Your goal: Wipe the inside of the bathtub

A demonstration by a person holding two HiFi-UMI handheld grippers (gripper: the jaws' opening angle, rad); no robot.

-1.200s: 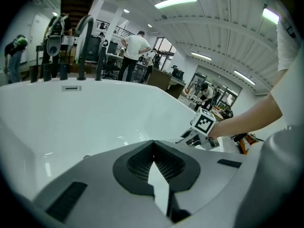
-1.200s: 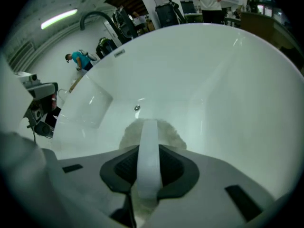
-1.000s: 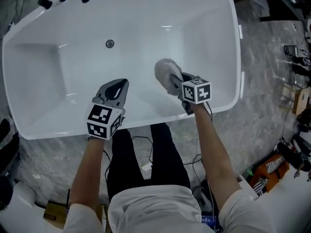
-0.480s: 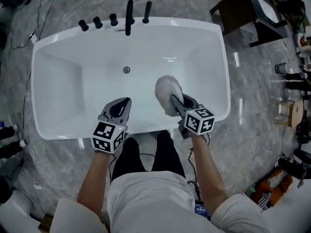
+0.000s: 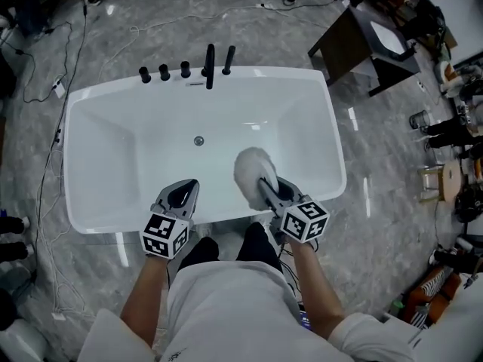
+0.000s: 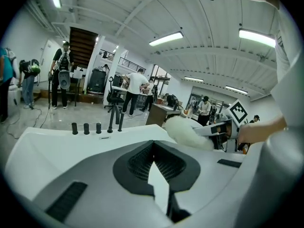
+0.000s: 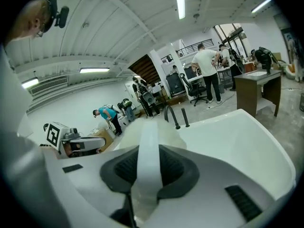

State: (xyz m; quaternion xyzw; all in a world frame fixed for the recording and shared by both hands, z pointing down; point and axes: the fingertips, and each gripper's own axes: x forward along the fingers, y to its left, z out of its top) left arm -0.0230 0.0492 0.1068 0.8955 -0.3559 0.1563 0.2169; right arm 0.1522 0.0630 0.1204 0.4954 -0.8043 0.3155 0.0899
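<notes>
Grey marble-look stone floor (image 5: 377, 225), shiny, with bright light spots. Thin cables (image 5: 47, 202) lie on floor at left. Dark brown wooden desk (image 5: 343, 47) stands at top right. Room big and open. White walls (image 7: 66, 106). White ribbed ceiling (image 6: 142, 13) with long bright strip lamps (image 6: 165, 38). Dark stairs (image 6: 81, 42) at back. People (image 6: 137, 91) stand far off, near black office chair (image 6: 113, 99).

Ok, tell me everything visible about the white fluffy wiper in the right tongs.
The wiper has a white, fluffy, rounded head that looks like soft microfibre, on a flat white handle. The right tongs are shut on that handle. The head points away over the inside of the bathtub, near its front wall. Whether it touches the tub surface cannot be told.
</notes>
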